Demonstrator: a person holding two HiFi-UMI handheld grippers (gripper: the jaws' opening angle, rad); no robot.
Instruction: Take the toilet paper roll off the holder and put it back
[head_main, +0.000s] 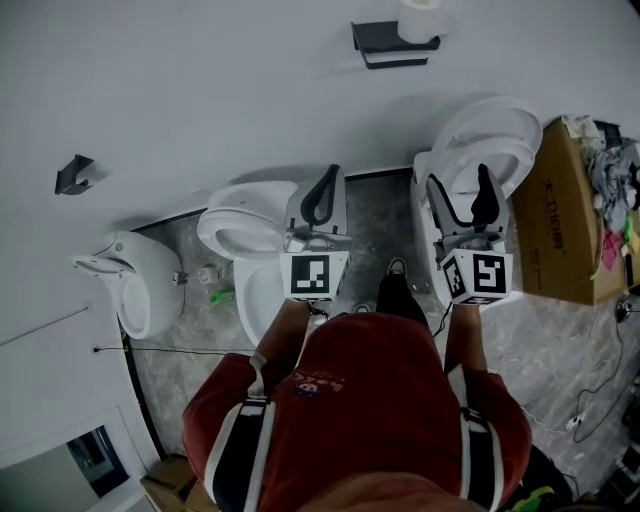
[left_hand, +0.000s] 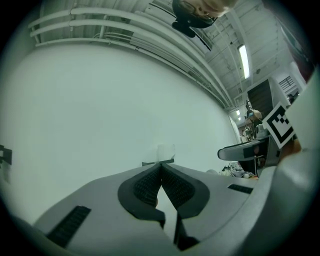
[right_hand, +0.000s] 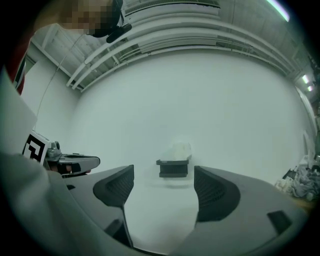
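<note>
Ahead of both sets of fingers is a bare white wall (head_main: 200, 90), with open air up to it. A toilet (head_main: 250, 235) lies under the left gripper (head_main: 322, 195) and another toilet (head_main: 490, 140) under the right gripper (head_main: 462, 200). A cardboard box (head_main: 565, 215) stands just right of the right fingers.

The toilet paper roll (right_hand: 181, 149) sits on its black wall holder (right_hand: 173, 169), well beyond the right fingertips and framed in the gap between them. It is beyond the left fingertips too, apart from them.

The right gripper's jaws stand wide apart and empty. The left gripper's jaws meet at the tips, with nothing between them.

The roll is white, upright and blurred.
</note>
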